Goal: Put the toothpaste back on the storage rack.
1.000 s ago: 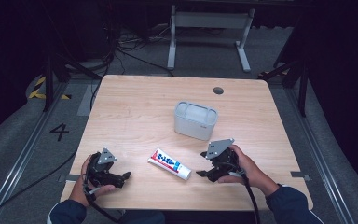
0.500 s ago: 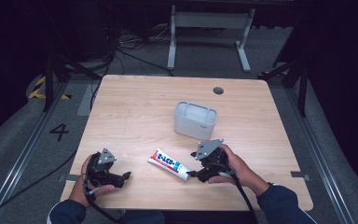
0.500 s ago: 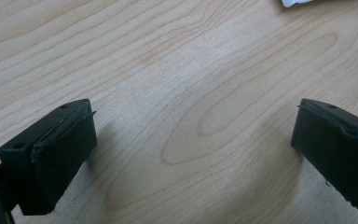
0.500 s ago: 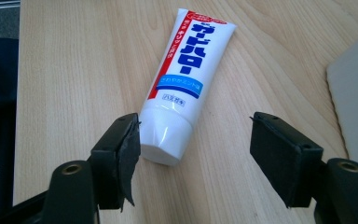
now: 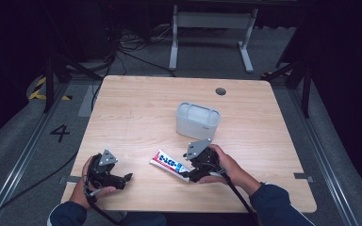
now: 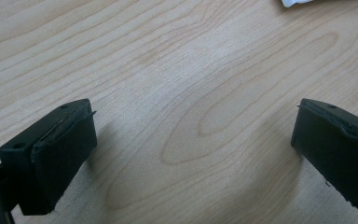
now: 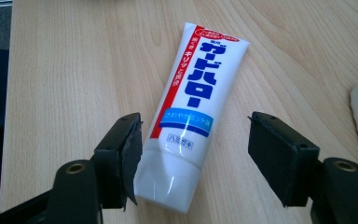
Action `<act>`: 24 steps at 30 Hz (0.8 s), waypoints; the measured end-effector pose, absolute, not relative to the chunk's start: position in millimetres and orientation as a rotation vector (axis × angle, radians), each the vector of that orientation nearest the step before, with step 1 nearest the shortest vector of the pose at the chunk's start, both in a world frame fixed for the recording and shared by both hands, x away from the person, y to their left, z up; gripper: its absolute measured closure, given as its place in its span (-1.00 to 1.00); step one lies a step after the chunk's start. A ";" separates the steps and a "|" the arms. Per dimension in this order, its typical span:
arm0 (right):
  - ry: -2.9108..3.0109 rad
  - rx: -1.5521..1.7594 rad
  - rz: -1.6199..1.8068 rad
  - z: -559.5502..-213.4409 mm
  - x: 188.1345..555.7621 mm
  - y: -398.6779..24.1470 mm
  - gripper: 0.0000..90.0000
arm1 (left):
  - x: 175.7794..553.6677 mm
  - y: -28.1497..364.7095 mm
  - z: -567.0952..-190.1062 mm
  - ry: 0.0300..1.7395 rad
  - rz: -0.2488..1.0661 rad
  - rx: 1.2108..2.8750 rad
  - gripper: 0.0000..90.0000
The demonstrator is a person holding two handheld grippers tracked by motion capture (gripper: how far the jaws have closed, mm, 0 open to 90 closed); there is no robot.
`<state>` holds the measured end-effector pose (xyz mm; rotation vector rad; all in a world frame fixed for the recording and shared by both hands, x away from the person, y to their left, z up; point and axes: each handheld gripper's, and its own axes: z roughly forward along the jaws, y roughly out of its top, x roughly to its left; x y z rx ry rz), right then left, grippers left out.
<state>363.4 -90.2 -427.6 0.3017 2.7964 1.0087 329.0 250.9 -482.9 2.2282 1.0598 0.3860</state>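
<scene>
My left gripper [image 5: 104, 172] sits at seven o'clock on the table [image 5: 136, 103], jaws spread wide over bare wood, gripping nothing. My right gripper [image 7: 193, 158] at five o'clock also stands wide open — its jaws flank the cap end of the toothpaste tube [image 7: 191, 116], one jaw touching it or nearly so, not clamped. Farther off, toward one o'clock, stands the pale bin [image 5: 198, 121].
</scene>
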 end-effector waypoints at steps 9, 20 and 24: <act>2.810 0.295 1.003 -430.6 367.4 -74.5 -0.22 | 329.3 251.0 -482.9 1.056 0.389 2.229 -0.99; 2.841 0.305 0.923 -440.6 374.0 -55.8 -0.22 | 328.7 250.7 -483.0 1.066 0.381 2.225 -0.99; 2.856 0.314 0.892 -442.5 375.9 -49.1 -0.22 | 329.3 251.1 -482.9 1.054 0.390 2.230 -0.99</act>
